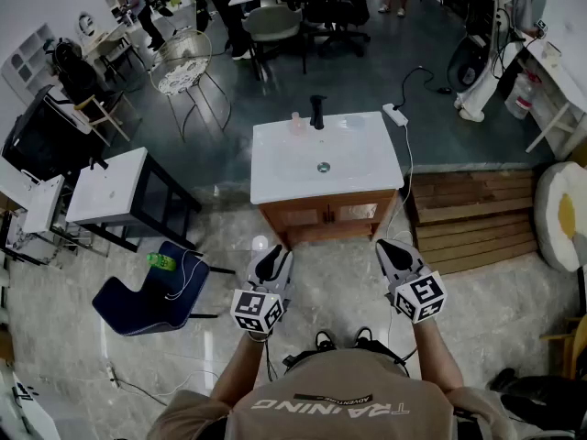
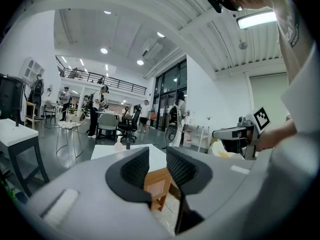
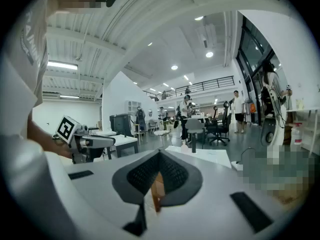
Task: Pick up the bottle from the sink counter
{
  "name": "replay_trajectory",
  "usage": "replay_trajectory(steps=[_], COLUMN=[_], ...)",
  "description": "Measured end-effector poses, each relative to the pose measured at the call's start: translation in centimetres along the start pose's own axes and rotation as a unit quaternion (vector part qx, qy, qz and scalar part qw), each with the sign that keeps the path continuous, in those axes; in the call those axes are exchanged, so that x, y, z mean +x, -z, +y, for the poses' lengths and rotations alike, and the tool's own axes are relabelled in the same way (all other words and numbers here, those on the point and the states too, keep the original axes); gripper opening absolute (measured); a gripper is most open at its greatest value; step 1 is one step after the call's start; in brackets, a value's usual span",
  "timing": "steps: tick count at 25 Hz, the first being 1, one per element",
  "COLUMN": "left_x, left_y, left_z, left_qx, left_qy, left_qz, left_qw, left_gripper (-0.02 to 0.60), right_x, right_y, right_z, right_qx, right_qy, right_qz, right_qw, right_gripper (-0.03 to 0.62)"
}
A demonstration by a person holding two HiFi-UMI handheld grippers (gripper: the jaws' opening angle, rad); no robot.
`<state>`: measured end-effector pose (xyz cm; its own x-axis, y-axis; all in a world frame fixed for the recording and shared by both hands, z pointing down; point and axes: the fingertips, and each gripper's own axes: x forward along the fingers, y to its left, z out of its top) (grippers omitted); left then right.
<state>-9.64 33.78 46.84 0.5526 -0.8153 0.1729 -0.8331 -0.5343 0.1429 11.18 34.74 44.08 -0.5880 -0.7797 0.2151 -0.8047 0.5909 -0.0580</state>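
The head view looks steeply down from above the person. The left tool (image 1: 272, 257) and right tool (image 1: 396, 248) lie near, at the bottom edge, and the table (image 1: 353, 172) stands farther ahead at centre. The left gripper view and right gripper view each sit low, close behind their own jaws, and face roughly level toward the far table. Each shows the opposite tool at its side. All three views share the table top and faucet (image 1: 317, 113).

Bottle (image 1: 296, 123) beside faucet (image 1: 317, 112), on counter (image 1: 362, 168)
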Motion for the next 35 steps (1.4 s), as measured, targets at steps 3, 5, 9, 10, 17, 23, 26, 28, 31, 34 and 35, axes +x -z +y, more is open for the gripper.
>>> replay_trajectory(steps=[3, 5, 9, 10, 17, 23, 26, 28, 31, 34, 35], left_x=[0.5, 0.8, 1.2, 1.5, 4.4, 7.6, 8.6, 9.2, 10.4, 12.5, 13.2], left_y=[-0.7, -0.9, -0.9, -1.2, -3.1, -1.6, -0.3, -0.1, -0.2, -0.3, -0.2], left_z=[1.3, 1.9, 1.5, 1.4, 0.0, -1.3, -2.1, -1.8, -0.9, 0.3, 0.9], left_qx=[0.007, 0.001, -0.003, 0.001, 0.003, -0.025, -0.029, -0.026, -0.031, -0.037, -0.037], left_qy=[-0.001, -0.006, -0.015, -0.018, -0.043, -0.062, -0.072, -0.075, -0.069, -0.055, -0.052], left_qz=[-0.013, -0.017, -0.018, -0.019, -0.031, -0.016, -0.005, 0.002, 0.005, -0.003, -0.004], left_qw=[0.9999, 0.9998, 0.9997, 0.9997, 0.9986, 0.9976, 0.9970, 0.9968, 0.9971, 0.9978, 0.9979], left_gripper=[0.110, 0.110, 0.109, 0.109, 0.109, 0.106, 0.103, 0.103, 0.102, 0.101, 0.100], right_x=[1.5, 2.0, 2.3, 2.4, 2.6, 3.8, 4.4, 5.3, 7.2, 10.0, 11.0], right_y=[-0.4, -0.4, -0.4, -0.6, -1.8, 1.3, 2.8, 2.8, 2.7, 2.0, 1.7], right_z=[0.6, 0.8, -0.1, -0.6, -4.4, -7.6, -9.4, -10.2, -11.2, -12.1, -12.3], right_qx=[-0.008, -0.012, -0.012, -0.012, -0.048, -0.044, -0.047, -0.061, -0.058, -0.041, -0.034], right_qy=[-0.003, -0.004, -0.011, -0.014, -0.035, -0.060, -0.066, -0.064, -0.071, -0.078, -0.077], right_qz=[-0.005, -0.006, -0.016, -0.020, -0.031, -0.009, 0.006, 0.014, 0.023, 0.021, 0.019], right_qw=[1.000, 1.000, 1.000, 1.000, 0.998, 0.997, 0.997, 0.996, 0.996, 0.996, 0.996], right_gripper=[0.007, 0.007, 0.006, 0.006, 0.007, 0.008, 0.008, 0.008, 0.008, 0.008, 0.008])
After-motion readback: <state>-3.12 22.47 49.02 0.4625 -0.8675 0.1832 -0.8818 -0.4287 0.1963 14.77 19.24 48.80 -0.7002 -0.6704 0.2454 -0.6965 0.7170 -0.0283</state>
